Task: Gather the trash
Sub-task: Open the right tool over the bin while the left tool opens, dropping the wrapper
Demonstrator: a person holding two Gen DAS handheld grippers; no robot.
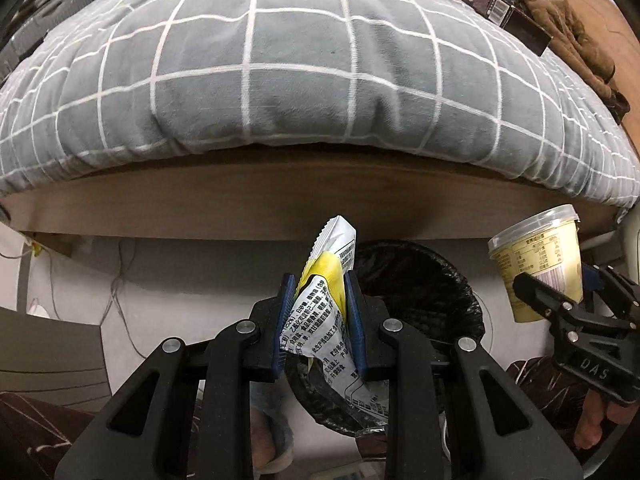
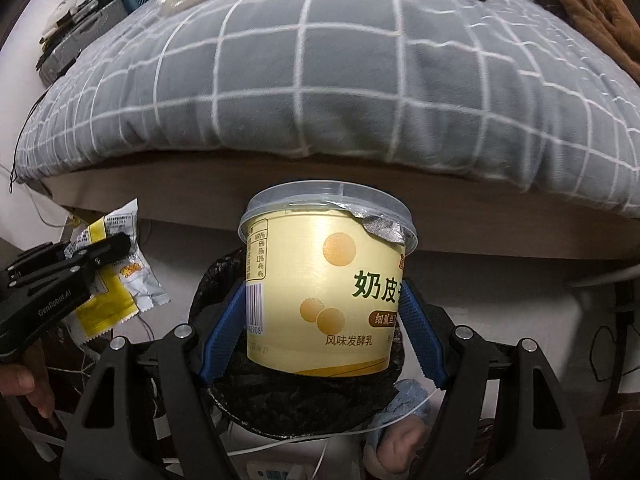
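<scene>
My left gripper (image 1: 320,292) is shut on a crumpled white and yellow snack wrapper (image 1: 326,312) and holds it above the near rim of a bin lined with a black bag (image 1: 440,304). My right gripper (image 2: 324,308) is shut on a pale yellow yogurt cup (image 2: 320,288) with a clear lid and torn foil, held upright above the same bin (image 2: 304,396). The cup (image 1: 538,268) and right gripper (image 1: 560,296) show at the right of the left wrist view. The wrapper (image 2: 108,276) and left gripper (image 2: 104,256) show at the left of the right wrist view.
A bed with a grey checked quilt (image 1: 300,72) and wooden frame (image 1: 280,208) stands right behind the bin. A dark brown box (image 1: 500,12) and brown cloth (image 1: 572,32) lie on the quilt's far right. Cables (image 1: 116,292) run on the white floor at left.
</scene>
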